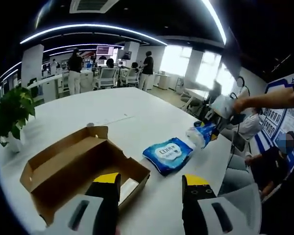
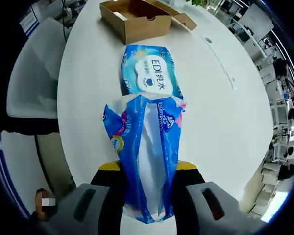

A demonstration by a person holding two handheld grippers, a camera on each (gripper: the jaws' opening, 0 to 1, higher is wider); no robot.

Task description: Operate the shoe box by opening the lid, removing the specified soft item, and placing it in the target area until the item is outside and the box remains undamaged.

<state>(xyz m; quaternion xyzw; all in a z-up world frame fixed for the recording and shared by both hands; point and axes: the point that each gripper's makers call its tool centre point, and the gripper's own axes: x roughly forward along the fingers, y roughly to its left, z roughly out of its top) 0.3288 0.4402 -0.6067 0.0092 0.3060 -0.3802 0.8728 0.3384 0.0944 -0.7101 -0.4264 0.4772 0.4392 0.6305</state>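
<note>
Two blue packs are out of the open shoe box (image 1: 83, 164). The right gripper (image 2: 146, 169) clamps the tissue pack (image 2: 147, 147) above the wipes pack (image 2: 149, 73). The left gripper (image 1: 152, 188) hovers, jaws apart and empty, over the white table (image 1: 108, 110).

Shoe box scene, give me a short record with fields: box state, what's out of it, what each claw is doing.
box: cardboard shoe box on the white table, lid open, something pale inside at the near end
item on table: flat blue wipes pack lying beside the box
item held: blue and white tissue pack, between the jaws of the right claw, lifted over the table edge
left claw: open, holding nothing, pointing at the box and wipes pack
background: potted plant; people at desks
</note>
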